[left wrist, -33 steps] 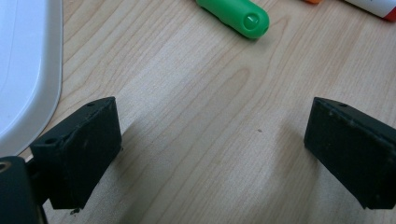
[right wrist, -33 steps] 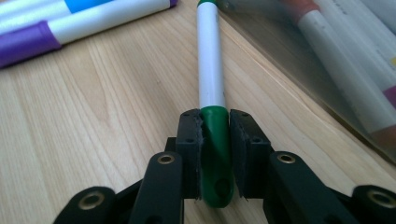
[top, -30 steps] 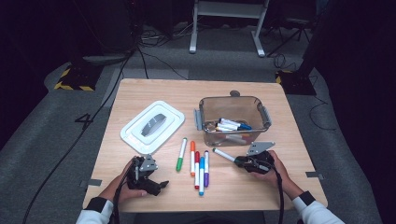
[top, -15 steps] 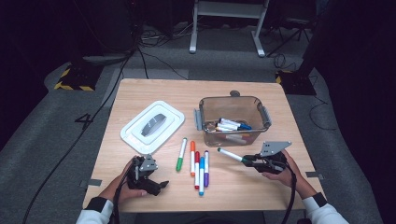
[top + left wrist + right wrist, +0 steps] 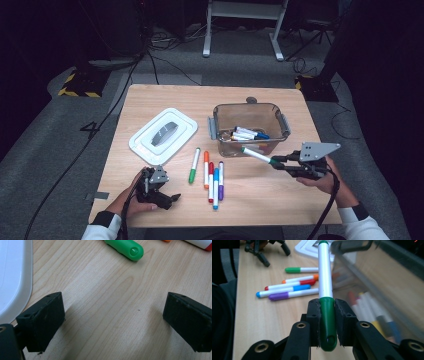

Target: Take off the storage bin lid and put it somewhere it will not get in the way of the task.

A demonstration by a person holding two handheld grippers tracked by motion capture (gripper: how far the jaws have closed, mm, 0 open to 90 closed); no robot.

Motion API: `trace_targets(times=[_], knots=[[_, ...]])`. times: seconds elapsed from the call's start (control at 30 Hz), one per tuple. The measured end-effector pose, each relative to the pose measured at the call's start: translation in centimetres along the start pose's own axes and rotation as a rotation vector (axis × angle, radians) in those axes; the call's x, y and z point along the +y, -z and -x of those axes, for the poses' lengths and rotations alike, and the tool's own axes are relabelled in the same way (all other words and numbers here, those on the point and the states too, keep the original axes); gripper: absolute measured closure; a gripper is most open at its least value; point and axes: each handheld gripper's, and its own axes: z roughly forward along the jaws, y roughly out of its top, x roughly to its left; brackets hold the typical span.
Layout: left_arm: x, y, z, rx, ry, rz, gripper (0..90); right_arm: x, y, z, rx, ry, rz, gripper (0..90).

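Your right hand-held gripper (image 5: 278, 163) is pinching the dark green marker (image 5: 256, 155) by its capped end; in the right gripper view the pads (image 5: 314, 315) press on both sides of the green cap (image 5: 327, 322) and the white barrel runs straight away from you toward twelve o'clock; in the high view that marker is off the table (image 5: 150, 100), its far tip pointing to about ten o'clock and sitting right at the near wall of the clear bin (image 5: 250, 127); whether tip and wall touch I cannot tell; inside the bin lie several more markers (image 5: 247, 133), white barrels with blue and dark caps.

Out at nine o'clock from that gripper, five markers lie loose on the table in a row: a light green marker (image 5: 194, 165) set apart on the left, then orange (image 5: 206, 169), red (image 5: 211, 174), blue (image 5: 216, 181) and purple (image 5: 221, 173) tight side by side, all lined up roughly twelve to six.

Your left hand-held gripper (image 5: 165, 196) sits low at the table's near edge, around seven o'clock from the row; its jaws are spread wide with nothing between them, bare wood showing in the gap in the left gripper view; the light green marker's end (image 5: 130, 248) lies at its twelve o'clock, well apart from either jaw.

At eleven o'clock from that gripper rests the white lid (image 5: 162, 135), flat on the table, just left of the bin.
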Motion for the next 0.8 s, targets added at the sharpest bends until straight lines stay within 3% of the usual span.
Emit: trace_targets(times=[0.17, 0.3, 0.5, 0.6, 0.8], knots=[[0.0, 0.0, 0.0, -0.001, -0.001, 0.001, 4.2, 2.4, 1.3, 3.0, -0.051, 0.031, -0.016, 75.4], [0.0, 0.0, 0.0, -0.002, -0.002, 0.001, 4.1, 3.3, 0.9, 6.2, -0.074, 0.016, -0.044, 75.4], [0.1, -0.1, -0.1, -0.004, -0.004, 0.001, 4.1, 3.8, -1.5, 9.8, -0.077, 0.000, -0.107, 75.4], [0.1, -0.1, -0.1, -0.004, -0.004, 0.001, 4.1, 3.9, -3.1, 11.2, -0.087, 0.019, -0.178, 75.4], [0.1, -0.1, 0.0, -0.002, -0.003, 0.001, 4.1, 4.2, -5.4, 12.6, -0.042, 0.023, -0.240, 75.4]])
